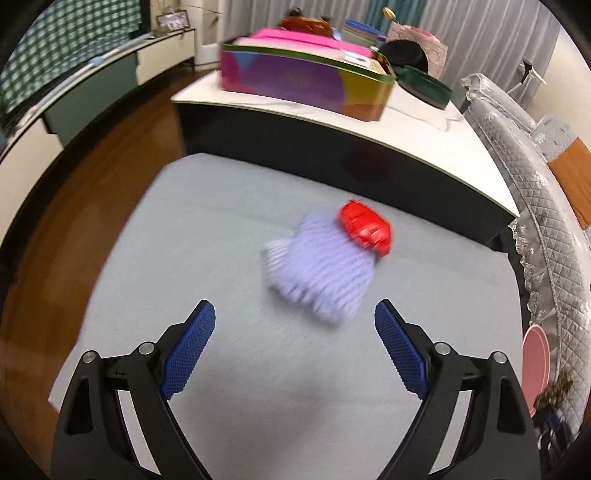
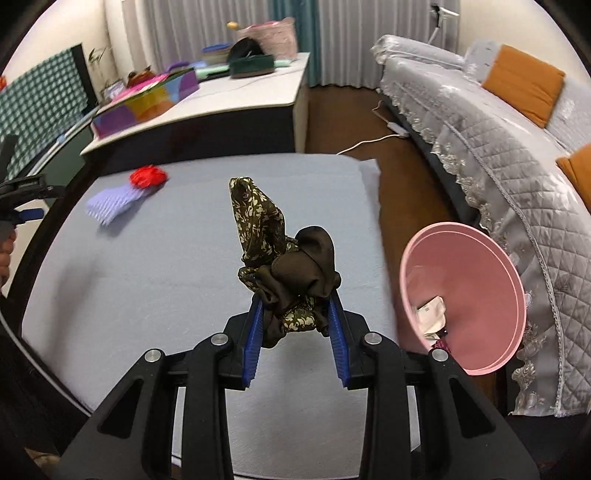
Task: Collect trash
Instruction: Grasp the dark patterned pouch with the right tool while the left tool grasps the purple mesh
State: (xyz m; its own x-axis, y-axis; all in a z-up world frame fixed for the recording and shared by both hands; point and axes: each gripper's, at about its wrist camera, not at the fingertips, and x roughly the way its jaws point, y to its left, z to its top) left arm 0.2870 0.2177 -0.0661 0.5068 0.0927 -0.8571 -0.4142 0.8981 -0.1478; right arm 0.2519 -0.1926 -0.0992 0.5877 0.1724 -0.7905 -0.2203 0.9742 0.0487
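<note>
On the grey table top (image 2: 147, 280), foam net (image 1: 317, 266), red wrapper (image 1: 365, 227), sofa (image 2: 498, 166) beside

A home living room: quilted sofa (image 2: 480, 122), curtains (image 2: 192, 26), wooden floor (image 2: 369, 122).

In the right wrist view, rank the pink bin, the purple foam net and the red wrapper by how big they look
Largest to smallest:
1. pink bin
2. purple foam net
3. red wrapper
The bin sits nearer the camera, which inflates its apparent size.

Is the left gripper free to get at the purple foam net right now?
Probably yes. The left gripper is open and empty, and the purple foam net lies just ahead on the grey mat with nothing between; only the red wrapper rests against its far end.
</note>
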